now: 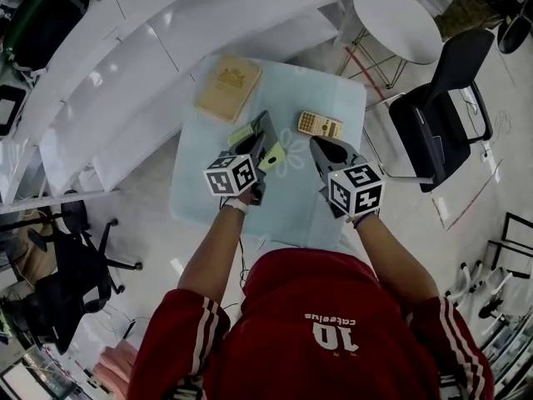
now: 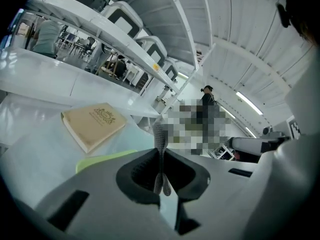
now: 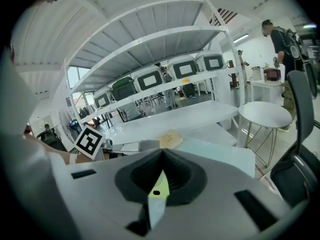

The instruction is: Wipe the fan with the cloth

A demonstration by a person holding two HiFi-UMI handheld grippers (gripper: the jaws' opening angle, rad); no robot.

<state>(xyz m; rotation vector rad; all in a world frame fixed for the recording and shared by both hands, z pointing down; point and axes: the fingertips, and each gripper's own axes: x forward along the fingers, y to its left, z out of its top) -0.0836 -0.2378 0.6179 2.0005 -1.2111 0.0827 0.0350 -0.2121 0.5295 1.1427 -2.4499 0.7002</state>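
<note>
Grey cloth (image 2: 159,136) pinched in left tongs (image 2: 160,156), yellow-green fan (image 3: 157,194) in right tongs (image 3: 161,159); wiping seems due: bring cloth onto fan.

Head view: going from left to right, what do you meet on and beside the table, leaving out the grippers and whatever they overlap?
tan book → calculator → black chair

1. You have a tan book (image 1: 227,87) lying flat near the far left corner of the pale table (image 1: 333,86).
2. To its right, apart from it, lies a yellow calculator (image 1: 320,124).
3. On your right stand a black chair (image 1: 441,107) and a round white table (image 1: 396,22).
</note>
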